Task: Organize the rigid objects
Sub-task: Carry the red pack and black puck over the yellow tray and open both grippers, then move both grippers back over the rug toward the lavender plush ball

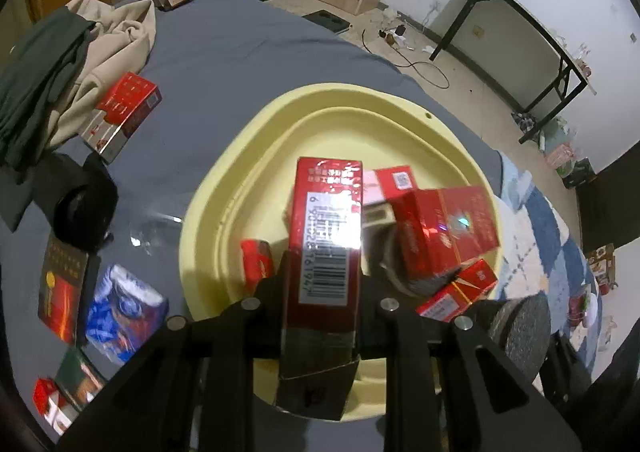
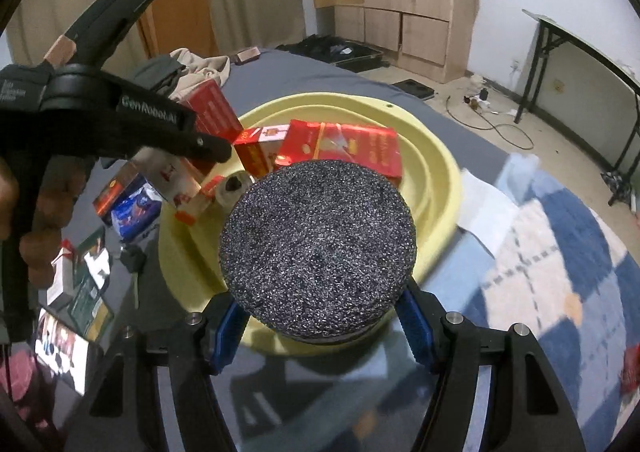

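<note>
Holding a tall red box (image 1: pixel 326 236) upright, the left claw (image 1: pixel 320 304) is clenched on its narrow sides and hangs over the near part of the yellow basin (image 1: pixel 280 124), which sits on the grey bed sheet (image 1: pixel 224 48). The right claw (image 2: pixel 320 316) grasps a round speckled grey disc (image 2: pixel 318 248) between its blue pads (image 2: pixel 416 328), also poised above the basin's near rim. Several red boxes already lie jumbled inside, among them a large flat one (image 2: pixel 344 148); others remain scattered on the sheet, such as a red pack (image 1: pixel 124 112) beside the beige garment (image 1: pixel 116 36) and a blue-patterned pack (image 1: pixel 124 308). To place the held box well, it likely helps to lower it toward the bare yellow floor at the basin's left rather than onto the pile, tilt it flat before letting go, and keep the two claws from crossing, since they crowd the same near edge. The disc could follow into whatever clear space remains.
</note>
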The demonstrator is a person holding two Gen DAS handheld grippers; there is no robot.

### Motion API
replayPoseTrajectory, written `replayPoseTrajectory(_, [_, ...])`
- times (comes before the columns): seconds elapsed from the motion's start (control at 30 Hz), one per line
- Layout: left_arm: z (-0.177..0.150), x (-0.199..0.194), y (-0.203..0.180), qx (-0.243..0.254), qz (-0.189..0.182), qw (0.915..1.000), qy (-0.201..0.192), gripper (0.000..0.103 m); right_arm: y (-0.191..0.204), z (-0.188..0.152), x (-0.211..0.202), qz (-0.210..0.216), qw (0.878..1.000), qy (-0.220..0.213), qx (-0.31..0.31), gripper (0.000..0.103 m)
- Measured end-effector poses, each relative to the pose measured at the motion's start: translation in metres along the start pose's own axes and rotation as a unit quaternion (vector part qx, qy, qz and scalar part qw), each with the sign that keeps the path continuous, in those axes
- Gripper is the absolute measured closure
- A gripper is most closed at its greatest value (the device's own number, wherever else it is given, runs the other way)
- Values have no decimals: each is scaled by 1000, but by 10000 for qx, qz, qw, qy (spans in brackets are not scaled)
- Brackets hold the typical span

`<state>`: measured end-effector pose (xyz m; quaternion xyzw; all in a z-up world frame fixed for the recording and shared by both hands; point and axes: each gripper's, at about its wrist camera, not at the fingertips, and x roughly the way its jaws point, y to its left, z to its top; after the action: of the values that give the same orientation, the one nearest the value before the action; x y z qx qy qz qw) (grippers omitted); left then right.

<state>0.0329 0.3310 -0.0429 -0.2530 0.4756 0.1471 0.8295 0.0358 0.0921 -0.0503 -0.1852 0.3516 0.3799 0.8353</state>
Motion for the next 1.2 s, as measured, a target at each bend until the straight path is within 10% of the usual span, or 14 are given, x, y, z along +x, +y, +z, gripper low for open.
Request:
replayPoseTrajectory(0.57, [12, 38, 15, -298, -144, 9993, 199, 77, 11, 23, 86, -234, 9989, 344, -215, 35])
replayPoseTrajectory(0.63, [11, 36, 7, -174, -99, 9996, 187, 70, 14, 23, 86, -248, 9988, 335, -248, 29])
replayPoseTrajectory(0.77, [16, 17, -1, -142, 49, 9998, -121, 6, 20, 23, 76, -220, 9988, 268, -353, 6])
replayPoseTrajectory(1.2, [19, -57, -53, 354, -203, 9943, -984, 0, -11, -3, -29, -162, 9976, -549, 400, 0])
